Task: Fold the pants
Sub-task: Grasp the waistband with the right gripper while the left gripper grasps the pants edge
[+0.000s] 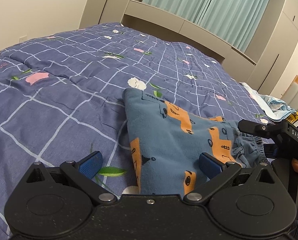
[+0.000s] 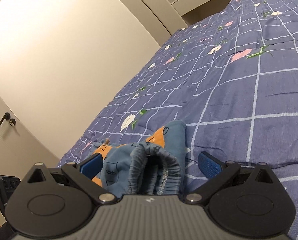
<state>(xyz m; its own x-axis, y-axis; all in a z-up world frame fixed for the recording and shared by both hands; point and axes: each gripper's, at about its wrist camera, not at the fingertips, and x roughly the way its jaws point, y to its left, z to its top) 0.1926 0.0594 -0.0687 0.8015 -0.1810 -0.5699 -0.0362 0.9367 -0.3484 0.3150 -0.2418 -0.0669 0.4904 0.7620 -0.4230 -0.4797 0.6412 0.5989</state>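
Note:
The pants are small, blue with orange patches and black drawings, and lie bunched on the bed. In the left wrist view my left gripper is open, its blue pads wide apart over the near edge of the pants. The right gripper shows at the right, beside the elastic waistband. In the right wrist view my right gripper is open, with the gathered waistband lying between its pads and the rest of the pants beyond. Neither gripper holds the cloth.
The bed has a blue quilt with a white grid and flowers. A light blue garment lies at the bed's right edge. A headboard shelf and curtains are behind. A wardrobe door stands beside the bed.

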